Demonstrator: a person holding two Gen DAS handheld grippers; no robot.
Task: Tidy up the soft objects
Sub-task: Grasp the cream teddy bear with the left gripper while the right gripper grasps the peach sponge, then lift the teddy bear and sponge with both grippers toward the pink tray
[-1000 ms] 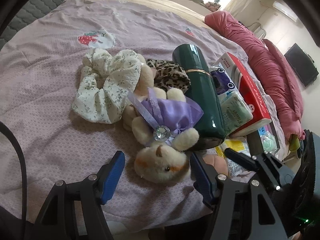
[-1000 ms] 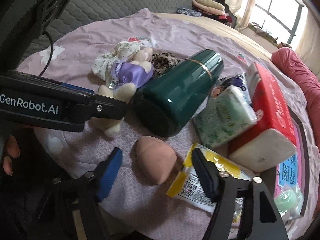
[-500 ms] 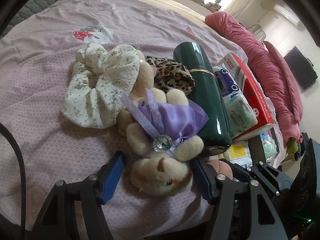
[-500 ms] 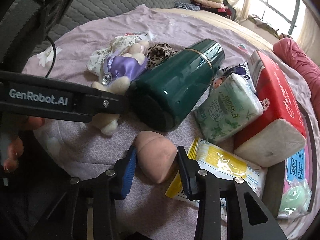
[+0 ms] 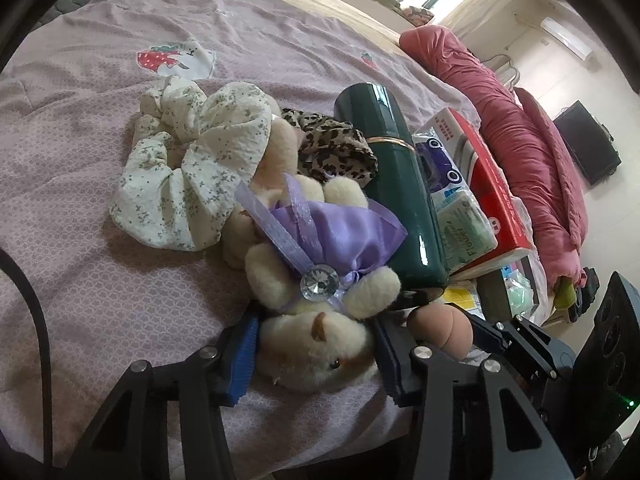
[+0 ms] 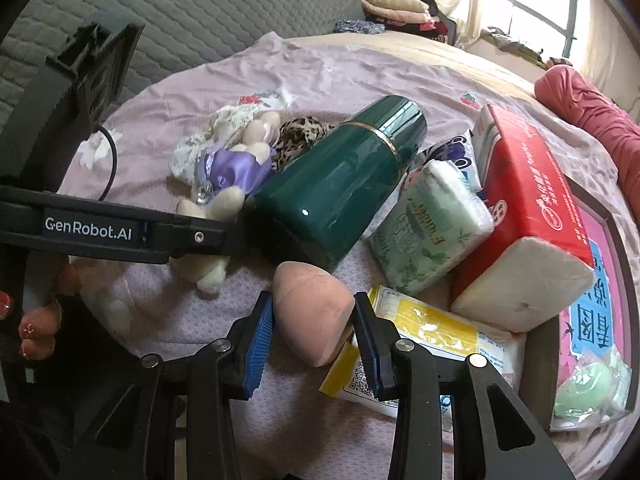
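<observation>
A cream teddy bear (image 5: 316,340) in a purple satin dress lies on the lilac bedsheet (image 5: 80,120). Its head fills the gap of my left gripper (image 5: 315,328), whose blue pads touch both sides while the jaws are closing. A peach egg-shaped sponge (image 6: 312,308) sits between the pads of my right gripper (image 6: 313,308), which is shut on it. In the left wrist view the sponge (image 5: 440,328) shows just right of the bear. A floral white scrunchie (image 5: 188,184) and a leopard-print scrunchie (image 5: 332,148) lie beyond the bear.
A dark green flask (image 6: 340,176) lies between bear and sponge. Right of it are a green tissue pack (image 6: 432,232), a red tissue box (image 6: 532,184), a yellow packet (image 6: 432,328) and a dark-rimmed tray (image 6: 624,248). A pink rolled quilt (image 5: 520,120) lies at the far right.
My left gripper has come forward over the bear's head and its jaws have narrowed onto it. The right jaws have drawn in from wide apart and closed on the peach sponge.
</observation>
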